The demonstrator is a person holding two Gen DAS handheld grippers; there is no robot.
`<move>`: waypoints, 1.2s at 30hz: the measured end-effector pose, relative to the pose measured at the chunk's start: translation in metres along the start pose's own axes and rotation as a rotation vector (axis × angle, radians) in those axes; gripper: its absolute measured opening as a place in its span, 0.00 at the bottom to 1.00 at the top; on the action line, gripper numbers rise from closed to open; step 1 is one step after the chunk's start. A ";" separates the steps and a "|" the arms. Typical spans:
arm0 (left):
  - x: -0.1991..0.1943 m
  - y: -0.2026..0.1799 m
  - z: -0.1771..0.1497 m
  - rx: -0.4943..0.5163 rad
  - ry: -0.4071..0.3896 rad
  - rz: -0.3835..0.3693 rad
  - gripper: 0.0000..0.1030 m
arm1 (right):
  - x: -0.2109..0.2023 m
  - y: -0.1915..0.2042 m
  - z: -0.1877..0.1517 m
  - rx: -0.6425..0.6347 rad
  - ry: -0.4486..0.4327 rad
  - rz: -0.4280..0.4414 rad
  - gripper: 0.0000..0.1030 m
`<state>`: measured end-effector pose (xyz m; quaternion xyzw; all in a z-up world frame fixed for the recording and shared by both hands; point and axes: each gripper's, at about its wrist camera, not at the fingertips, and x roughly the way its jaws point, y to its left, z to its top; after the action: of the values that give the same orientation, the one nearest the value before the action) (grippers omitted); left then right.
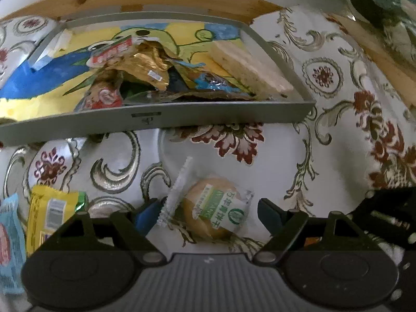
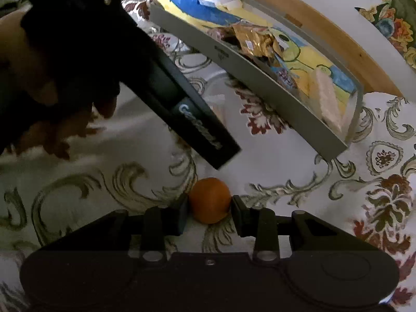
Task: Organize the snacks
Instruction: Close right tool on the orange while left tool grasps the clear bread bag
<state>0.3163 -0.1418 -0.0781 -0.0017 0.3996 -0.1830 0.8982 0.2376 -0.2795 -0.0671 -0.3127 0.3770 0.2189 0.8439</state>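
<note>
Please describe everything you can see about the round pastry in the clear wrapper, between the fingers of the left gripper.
The round pastry is golden-brown and sealed in a clear plastic wrapper with a green and white printed label. The wrapper's crimped, serrated end sticks up at its left side. It lies on the floral tablecloth, in front of the grey tray, apart from it. It sits between the open fingers of the left gripper; the blue pad on the left fingertip is close to the crimped edge, but contact cannot be told.
</note>
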 end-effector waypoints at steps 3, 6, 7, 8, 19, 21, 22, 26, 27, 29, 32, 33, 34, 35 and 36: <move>0.004 0.000 0.001 0.037 0.005 -0.002 0.81 | -0.002 -0.002 -0.003 -0.010 0.001 -0.001 0.36; 0.007 -0.003 0.000 0.081 0.021 0.011 0.79 | -0.002 -0.003 -0.004 -0.002 0.001 0.006 0.36; 0.009 -0.005 0.000 0.099 0.024 0.019 0.77 | -0.002 -0.003 -0.004 -0.002 0.000 0.006 0.36; 0.010 -0.007 -0.001 0.125 0.025 0.029 0.72 | -0.002 -0.003 -0.004 -0.002 -0.002 0.005 0.36; 0.004 -0.013 -0.010 0.151 0.006 0.018 0.52 | -0.002 -0.005 -0.003 0.004 -0.008 -0.006 0.36; 0.001 -0.015 -0.013 0.154 -0.002 0.024 0.52 | -0.003 -0.005 -0.003 0.000 -0.010 -0.010 0.36; 0.000 -0.015 -0.014 0.154 -0.003 0.025 0.52 | -0.003 -0.004 -0.003 0.000 -0.011 -0.012 0.36; -0.003 -0.015 -0.014 0.135 -0.016 0.029 0.52 | -0.005 -0.006 -0.002 0.004 -0.023 -0.023 0.36; -0.006 -0.014 -0.014 0.126 -0.023 0.028 0.52 | -0.005 -0.007 -0.002 0.009 -0.029 -0.023 0.36; -0.011 -0.014 -0.015 0.107 -0.043 0.025 0.52 | -0.007 -0.009 -0.001 0.028 -0.049 -0.029 0.36; -0.020 -0.012 -0.014 0.069 -0.085 0.028 0.52 | -0.010 -0.015 0.000 0.059 -0.096 -0.036 0.36; -0.023 -0.011 -0.014 0.056 -0.098 0.032 0.52 | -0.011 -0.016 0.001 0.069 -0.110 -0.046 0.36; -0.026 -0.011 -0.012 0.043 -0.110 0.034 0.52 | -0.013 -0.017 0.002 0.077 -0.127 -0.059 0.36; -0.030 -0.009 -0.011 0.028 -0.128 0.036 0.52 | -0.013 -0.019 0.002 0.084 -0.143 -0.072 0.36; -0.033 -0.009 -0.009 0.019 -0.142 0.039 0.52 | -0.014 -0.020 0.003 0.093 -0.157 -0.083 0.36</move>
<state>0.2863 -0.1383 -0.0590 0.0018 0.3330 -0.1685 0.9277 0.2427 -0.2939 -0.0473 -0.2706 0.3063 0.1900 0.8927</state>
